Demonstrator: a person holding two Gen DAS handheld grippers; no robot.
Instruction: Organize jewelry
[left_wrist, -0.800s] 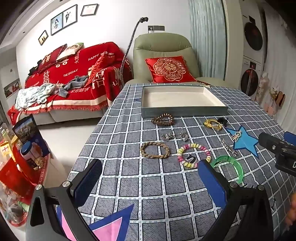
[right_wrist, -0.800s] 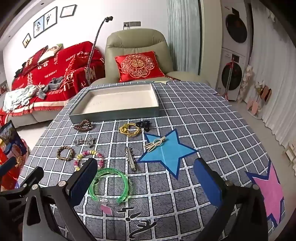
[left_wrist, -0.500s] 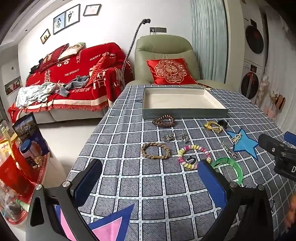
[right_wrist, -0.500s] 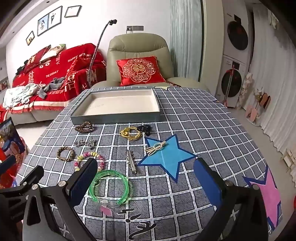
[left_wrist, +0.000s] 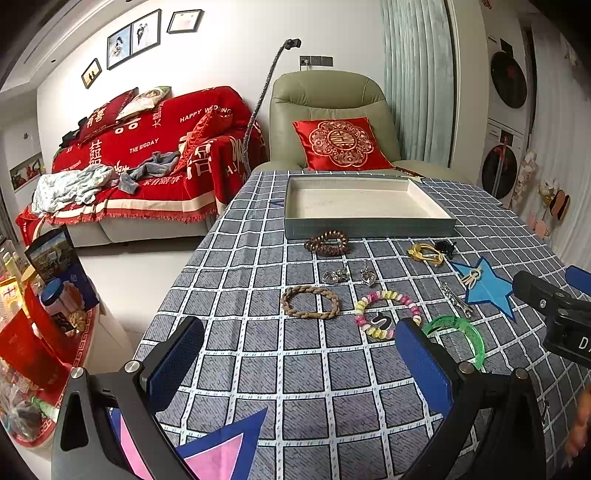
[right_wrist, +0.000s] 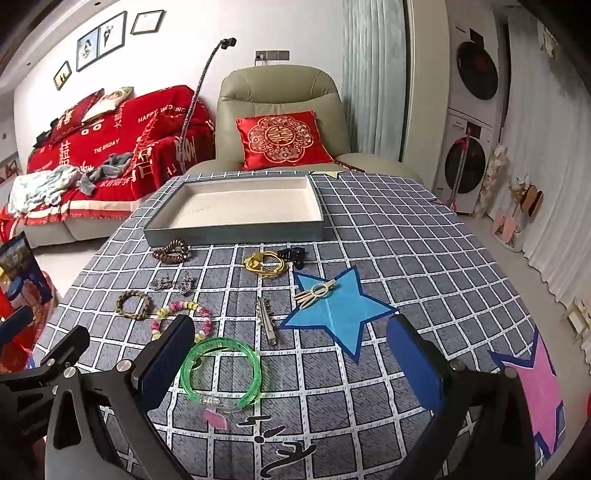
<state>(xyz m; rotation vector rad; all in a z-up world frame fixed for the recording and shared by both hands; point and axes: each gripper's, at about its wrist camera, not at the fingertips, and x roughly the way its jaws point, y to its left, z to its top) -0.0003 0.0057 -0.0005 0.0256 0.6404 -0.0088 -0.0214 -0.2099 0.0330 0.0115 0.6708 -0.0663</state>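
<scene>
Left wrist view alone takes in the low stand of snack packages at 9 o'clock; the left gripper hangs with jaws spread wide and nothing between them, while the braided brown bracelet and pastel bead bracelet lie just beyond at 12 and 1 o'clock, before the grey tray. Right wrist view alone shows the pink star at 3 o'clock; the right gripper is likewise wide open and empty, its left finger just beside the translucent green bangle, the silver clip at 12.
</scene>
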